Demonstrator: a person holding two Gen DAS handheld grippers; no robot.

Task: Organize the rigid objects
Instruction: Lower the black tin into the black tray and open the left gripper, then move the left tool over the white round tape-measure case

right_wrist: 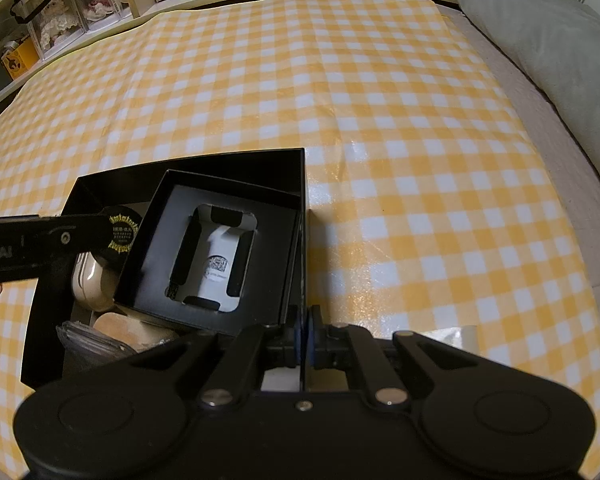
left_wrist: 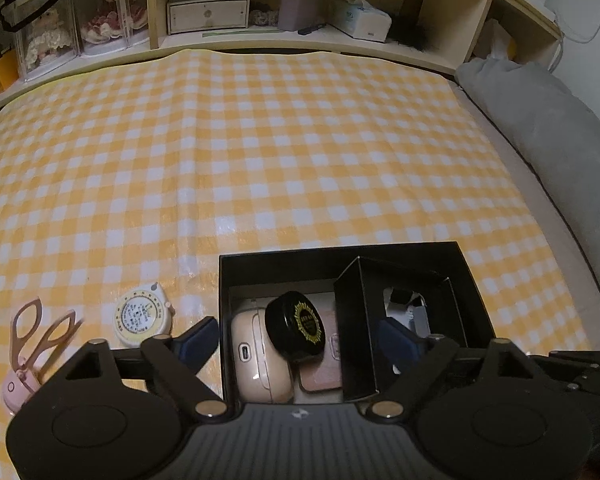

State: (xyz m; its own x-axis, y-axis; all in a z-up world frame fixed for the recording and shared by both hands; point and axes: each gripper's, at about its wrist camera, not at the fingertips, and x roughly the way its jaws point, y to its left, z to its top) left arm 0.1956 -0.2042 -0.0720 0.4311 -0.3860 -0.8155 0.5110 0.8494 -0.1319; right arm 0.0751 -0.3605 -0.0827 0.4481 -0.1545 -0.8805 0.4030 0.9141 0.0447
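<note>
Our left hand-held gripper (left_wrist: pixel 298 340) gapes wide over black jar (left_wrist: pixel 296 328) in black box (left_wrist: pixel 340 256); right hand-held gripper (right_wrist: pixel 303 338) pinches box wall.

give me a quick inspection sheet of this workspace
surface: yellow checked cloth, flat.
job's things: black box holds round black jar, beige case, smaller black box; tape measure and pink scissors lie outside on the cloth.
clutter: nothing seen.
grippers: left gripper open above the jar; right gripper shut on the box wall.
cables: white cable by the wall.
surroundings: shelf with dolls, grey pillow.
</note>
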